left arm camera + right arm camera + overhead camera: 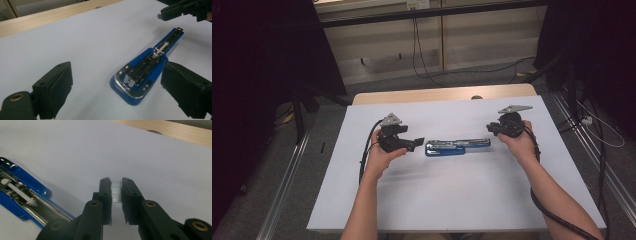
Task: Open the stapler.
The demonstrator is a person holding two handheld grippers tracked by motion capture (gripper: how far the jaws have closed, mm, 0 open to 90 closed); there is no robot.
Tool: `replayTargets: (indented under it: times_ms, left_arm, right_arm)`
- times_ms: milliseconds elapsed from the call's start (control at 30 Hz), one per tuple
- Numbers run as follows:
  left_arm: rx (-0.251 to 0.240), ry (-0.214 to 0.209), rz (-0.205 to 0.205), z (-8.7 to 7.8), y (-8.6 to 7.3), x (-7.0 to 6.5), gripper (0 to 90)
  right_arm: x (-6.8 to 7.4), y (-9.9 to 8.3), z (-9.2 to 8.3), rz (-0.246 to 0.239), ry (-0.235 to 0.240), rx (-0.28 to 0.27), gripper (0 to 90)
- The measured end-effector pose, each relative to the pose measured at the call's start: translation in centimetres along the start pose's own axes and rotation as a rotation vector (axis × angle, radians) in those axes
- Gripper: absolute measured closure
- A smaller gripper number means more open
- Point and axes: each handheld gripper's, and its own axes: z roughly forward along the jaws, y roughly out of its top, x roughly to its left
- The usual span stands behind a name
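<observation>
Lab, rail frame [287, 180], cables [422, 55], black curtains [257, 75]

Only one bit of lettering turns up: on the blue base of the opened stapler [147, 65], near its wide rounded end, a small raised mark sits beside the chrome rail. It looks like two digits, perhaps "24", but it is too small and blurred to read with any confidence.

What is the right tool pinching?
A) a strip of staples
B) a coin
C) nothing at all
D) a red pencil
A: in the right gripper view, the right tool squeezes a small silvery strip of staples, near the opened blue stapler.
</observation>
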Motion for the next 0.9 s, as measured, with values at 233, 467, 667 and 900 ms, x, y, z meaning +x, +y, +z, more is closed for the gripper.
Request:
replayTargets:
  times_ms: [233, 467, 667, 900]
  left_arm:
    - [-0.004, 0.006, -0.006, -0.3, -0.1, 0.1, 10.4]
    - [-0.004, 0.011, -0.013, -0.8, -0.2, 0.1, 10.1]
    - [0.007, 0.021, -0.016, -0.9, -0.3, 0.1, 10.1]
    - [0.011, 0.015, -0.024, -1.0, -0.4, 0.3, 10.0]
  right_arm:
    - [0.7, 1.0, -0.9, -0.028, 0.038, -0.024, 79.2]
    - [1.6, 1.8, -1.1, -0.065, 0.081, -0.037, 79.2]
    - [2.4, 2.2, -1.0, -0.092, 0.106, -0.04, 79.2]
    - [3.2, 2.7, -1.1, -0.129, 0.136, -0.04, 79.2]
